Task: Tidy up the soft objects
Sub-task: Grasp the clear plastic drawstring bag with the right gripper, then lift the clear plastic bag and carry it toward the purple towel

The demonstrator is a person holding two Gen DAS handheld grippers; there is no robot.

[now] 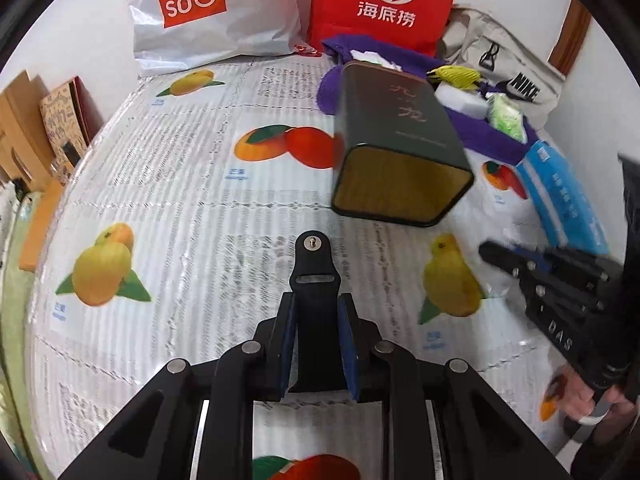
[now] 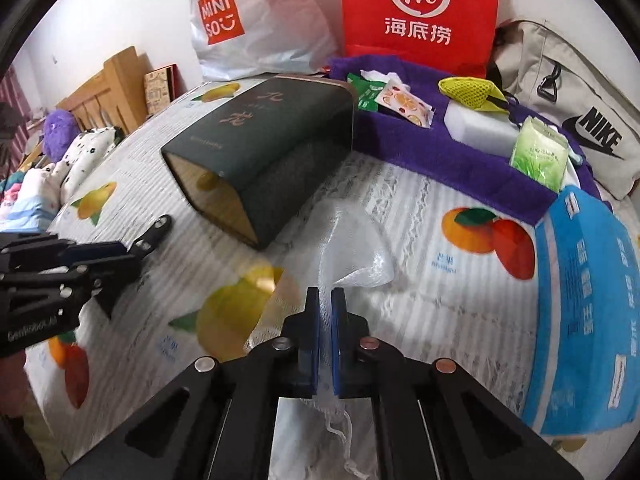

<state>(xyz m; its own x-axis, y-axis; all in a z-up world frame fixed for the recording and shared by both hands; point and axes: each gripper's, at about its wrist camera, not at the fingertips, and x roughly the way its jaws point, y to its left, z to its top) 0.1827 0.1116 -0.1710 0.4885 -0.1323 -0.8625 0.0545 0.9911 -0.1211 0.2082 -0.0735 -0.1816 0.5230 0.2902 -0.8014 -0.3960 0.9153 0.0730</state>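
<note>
- Right tongs (image 2: 326, 312): nearly closed, pinching a white mesh bag (image 2: 352, 248) that trails forward onto the fruit-print cloth (image 2: 420, 320) and hangs down behind the pads.
- Left tongs (image 1: 316, 312): narrow, clamped on a black strap (image 1: 314, 280) with a metal stud at its tip, held above the cloth (image 1: 160, 200).
- Just ahead of both: a dark green tin (image 2: 272, 148) lying on its side, open mouth toward the cameras; apparently the likely container, though a guess only.
- Behind the tin: a purple towel (image 2: 440, 152) carrying a white block (image 2: 480, 124), a yellow mesh pouch (image 2: 468, 90), a green packet (image 2: 540, 152) and a fruit-print sachet (image 2: 404, 104); a blue tissue pack (image 2: 584, 300) at the right.
- Further back: a red bag (image 2: 420, 12), a white shopping bag (image 2: 256, 20), a grey backpack (image 2: 580, 92).
- Risk: loose mesh catching on the tin's rim or on the other tool, since both work close together; thin netting slipping from so small a pinch.
- Risk: tin rolling or sliding when pushed, being unsupported on its side.
- Seen only from the right wrist: the mesh bag clearly, items on the towel, bedding and a purple plush at far left.
- Seen only from the left wrist: the strap in its grip, straight into the tin's gold interior, the holder's hand (image 1: 588, 396).
</note>
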